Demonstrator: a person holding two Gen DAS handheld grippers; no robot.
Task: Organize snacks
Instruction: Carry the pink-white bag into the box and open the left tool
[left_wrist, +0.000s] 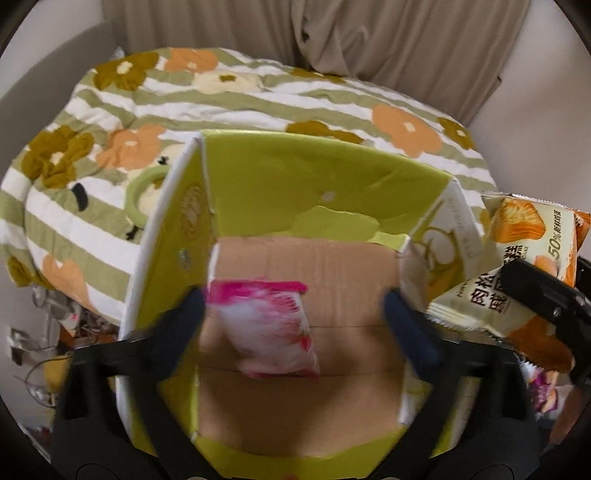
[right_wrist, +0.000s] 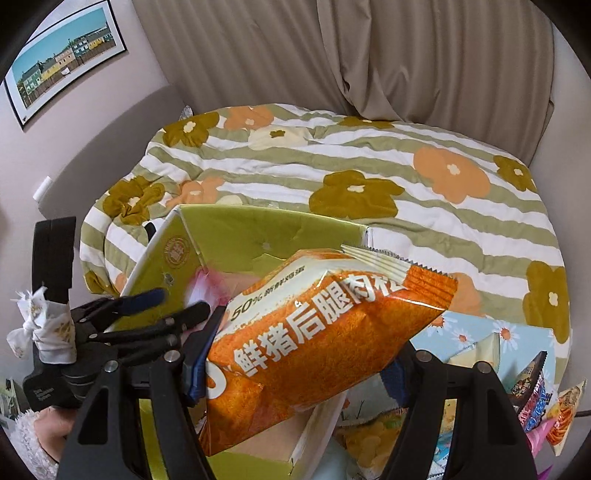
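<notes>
An open green cardboard box (left_wrist: 295, 166) with a brown floor lies on the bed. My left gripper (left_wrist: 293, 306) hangs over it, open, its dark fingertips (left_wrist: 190, 308) well apart. A blurred pink-and-white snack packet (left_wrist: 273, 328) is in the box below them, free of both pads. My right gripper (right_wrist: 295, 369) is shut on an orange-and-cream snack bag (right_wrist: 332, 332) just right of and above the box (right_wrist: 258, 236). In the left wrist view that bag (left_wrist: 517, 258) shows at the right edge. The left gripper (right_wrist: 166, 306) also appears in the right wrist view.
A quilt (right_wrist: 369, 155) with green stripes and flowers covers the bed behind the box. Several loose snack packets (right_wrist: 535, 398) lie at the lower right. Beige curtains (right_wrist: 406, 55) hang at the back. A fleecy sleeve (right_wrist: 33, 443) shows at the lower left.
</notes>
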